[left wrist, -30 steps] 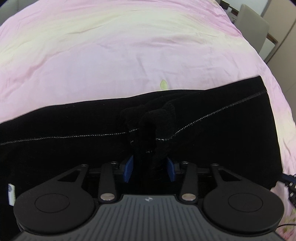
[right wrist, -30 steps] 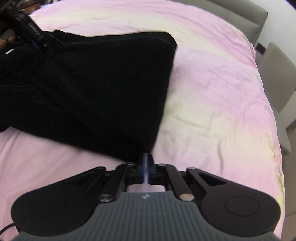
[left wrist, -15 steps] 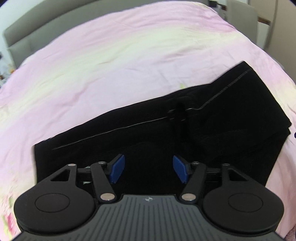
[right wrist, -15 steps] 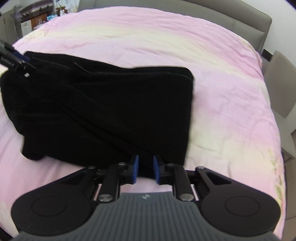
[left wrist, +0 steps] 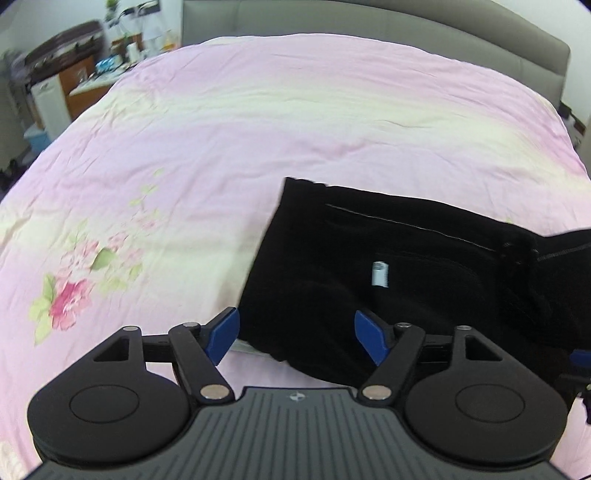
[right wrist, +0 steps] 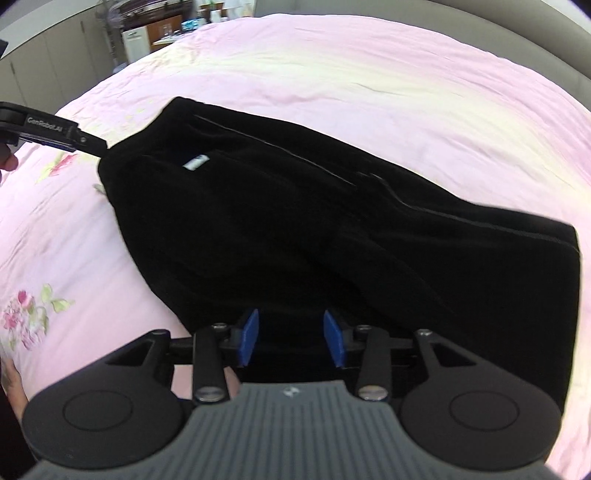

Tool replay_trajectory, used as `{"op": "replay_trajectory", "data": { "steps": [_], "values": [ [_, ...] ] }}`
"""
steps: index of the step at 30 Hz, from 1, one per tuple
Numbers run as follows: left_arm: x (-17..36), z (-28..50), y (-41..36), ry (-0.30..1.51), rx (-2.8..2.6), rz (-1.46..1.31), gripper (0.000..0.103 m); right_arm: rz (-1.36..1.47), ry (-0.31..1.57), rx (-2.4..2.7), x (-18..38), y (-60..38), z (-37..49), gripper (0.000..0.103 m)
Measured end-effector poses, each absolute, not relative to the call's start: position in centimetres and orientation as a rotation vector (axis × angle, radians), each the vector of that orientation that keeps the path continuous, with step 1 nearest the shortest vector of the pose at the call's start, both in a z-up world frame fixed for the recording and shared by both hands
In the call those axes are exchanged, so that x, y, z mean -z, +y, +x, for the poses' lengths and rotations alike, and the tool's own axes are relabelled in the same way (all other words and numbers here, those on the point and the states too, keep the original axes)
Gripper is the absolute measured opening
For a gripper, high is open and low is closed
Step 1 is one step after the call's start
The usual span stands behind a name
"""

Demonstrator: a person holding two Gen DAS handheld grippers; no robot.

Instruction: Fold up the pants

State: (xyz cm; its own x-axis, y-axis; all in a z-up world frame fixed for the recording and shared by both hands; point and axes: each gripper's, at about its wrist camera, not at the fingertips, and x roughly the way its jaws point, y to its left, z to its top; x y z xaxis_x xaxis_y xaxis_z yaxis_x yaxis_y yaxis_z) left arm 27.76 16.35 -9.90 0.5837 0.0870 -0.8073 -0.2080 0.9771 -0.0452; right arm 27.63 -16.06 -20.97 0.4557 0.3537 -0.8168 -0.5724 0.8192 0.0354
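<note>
On a pink floral bedspread [left wrist: 229,155], black pants [left wrist: 406,280] lie folded into a thick bundle as two hand-held grippers hover at its near edge.

The pants rest flat on the bed, a pale seam line running along their far side and a small white label [left wrist: 379,274] showing on top; in the right wrist view the same label [right wrist: 195,162] sits toward the bundle's left end. The left gripper [left wrist: 297,336] has its blue pads spread wide, empty, over the bundle's near left corner. The right gripper [right wrist: 291,338] is parted more narrowly, nothing between its pads, poised at the cloth's near edge. A grey headboard [left wrist: 369,22] rises behind the bed, with cluttered furniture [left wrist: 66,74] blurred beyond.
</note>
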Motion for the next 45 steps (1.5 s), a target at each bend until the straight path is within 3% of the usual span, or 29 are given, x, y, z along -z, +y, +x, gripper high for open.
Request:
{"op": "replay_trajectory", "data": {
  "steps": [15, 32, 35, 41, 45],
  "values": [
    [14.4, 28.6, 26.2, 0.947, -0.046, -0.578, 0.089, -0.306, 0.920, -0.571, 21.2, -2.8, 33.4, 0.039],
    [20.7, 34.8, 28.0, 1.092, 0.125, -0.682, 0.090, -0.387, 1.045, -0.589, 25.8, 1.3, 37.2, 0.039],
    [21.8, 36.1, 26.8, 1.144, 0.102, -0.663, 0.082, -0.398, 1.047, -0.603, 25.7, 1.3, 37.3, 0.039],
    [21.6, 37.1, 25.3, 1.217, 0.062, -0.585, 0.078, -0.413, 1.045, -0.601, 25.8, 1.5, 37.5, 0.039],
    [21.0, 37.0, 25.3, 1.231, 0.073, -0.557, 0.068, -0.409, 1.037, -0.599, 25.7, 1.7, 37.2, 0.039]
  ]
}}
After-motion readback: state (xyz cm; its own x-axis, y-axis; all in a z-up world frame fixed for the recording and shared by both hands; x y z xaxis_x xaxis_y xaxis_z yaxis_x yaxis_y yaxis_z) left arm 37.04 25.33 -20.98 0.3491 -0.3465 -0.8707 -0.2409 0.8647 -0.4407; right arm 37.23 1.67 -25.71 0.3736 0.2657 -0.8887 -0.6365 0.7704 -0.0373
